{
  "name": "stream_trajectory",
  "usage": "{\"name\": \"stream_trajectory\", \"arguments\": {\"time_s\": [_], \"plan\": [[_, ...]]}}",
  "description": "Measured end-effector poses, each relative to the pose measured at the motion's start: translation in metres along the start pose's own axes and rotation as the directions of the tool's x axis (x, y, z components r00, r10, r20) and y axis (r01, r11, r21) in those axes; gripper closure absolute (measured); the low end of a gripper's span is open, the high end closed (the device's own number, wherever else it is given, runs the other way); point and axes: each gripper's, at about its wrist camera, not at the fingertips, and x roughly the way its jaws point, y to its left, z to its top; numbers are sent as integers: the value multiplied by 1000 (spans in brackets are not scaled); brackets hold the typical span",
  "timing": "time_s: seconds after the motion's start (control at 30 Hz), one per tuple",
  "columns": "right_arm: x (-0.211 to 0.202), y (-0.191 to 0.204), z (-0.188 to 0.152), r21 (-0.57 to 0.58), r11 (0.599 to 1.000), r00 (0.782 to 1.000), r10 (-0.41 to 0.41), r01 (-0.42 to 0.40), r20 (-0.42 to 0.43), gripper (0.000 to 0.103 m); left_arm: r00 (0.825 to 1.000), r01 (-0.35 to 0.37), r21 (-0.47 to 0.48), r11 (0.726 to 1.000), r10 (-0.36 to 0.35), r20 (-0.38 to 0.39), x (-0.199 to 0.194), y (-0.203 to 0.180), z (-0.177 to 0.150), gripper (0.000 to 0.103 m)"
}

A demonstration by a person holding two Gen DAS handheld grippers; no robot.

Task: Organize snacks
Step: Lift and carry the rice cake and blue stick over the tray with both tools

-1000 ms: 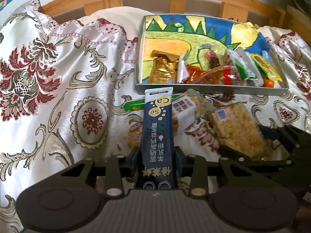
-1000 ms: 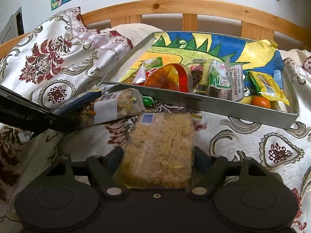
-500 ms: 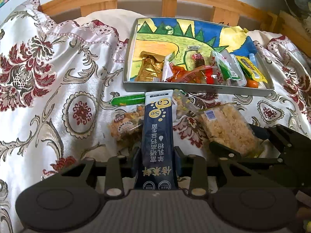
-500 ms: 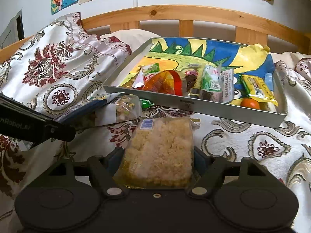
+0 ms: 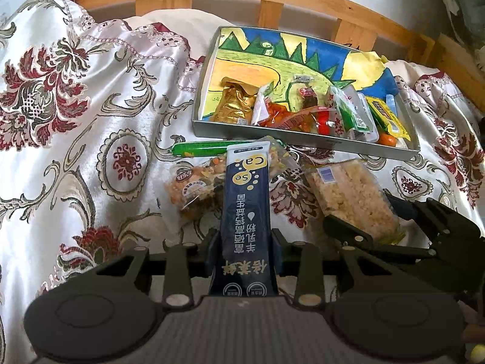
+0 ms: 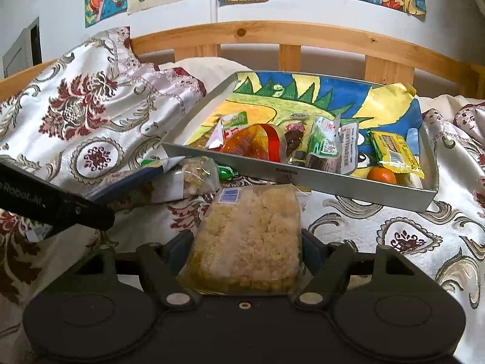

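Two snacks lifted at once above a brocade bedspread [image 5: 91, 127]: the left claw [image 5: 245, 242] pinches a dark blue sachet [image 5: 245, 200] by its lower end, so the long pack stands out ahead of the pads, pointing toward the tray [image 5: 303, 141]. The right claw [image 6: 247, 242] is pressed against both sides of a clear-wrapped rice cracker block [image 6: 251, 236], held by its near half, leaving the far end free to go in first. The tray, lined with a painted dinosaur picture, lies on the bed near the wooden headboard [image 6: 272, 35] and already holds a row of packets along its near wall (an orange fruit [image 6: 381, 175] sits among them). Outside it, just beside the near wall, remain a green sausage stick [image 5: 200, 147] and a bag of mixed nuts [image 5: 197, 185]. Both held packs appear bound for the tray; the crowded near side suggests the open far half is the better landing.
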Motion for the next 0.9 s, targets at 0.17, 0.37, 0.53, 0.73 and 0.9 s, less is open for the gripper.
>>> {"name": "stream_trajectory", "arguments": {"time_s": [0.17,0.37,0.53,0.73,0.9], "plan": [[0,-1,1,18,1000,1000,6,-6,2,28,1000,6,-4,1000,-6,7,-3,0,-1,65],[-2,-1,1,23,1000,1000,7,-7,11,28,999,-10,1,1000,10,33,-10,-3,-1,65],[-1,0,1,18,1000,1000,4,-4,10,28,998,-29,20,999,28,48,-14,-5,-3,65],[-2,0,1,15,1000,1000,1,-1,19,28,997,-35,18,999,33,64,-17,-6,-5,65],[-2,-1,1,22,1000,1000,1,-2,21,28,995,-32,2,999,31,93,-22,-4,-5,65]]}}
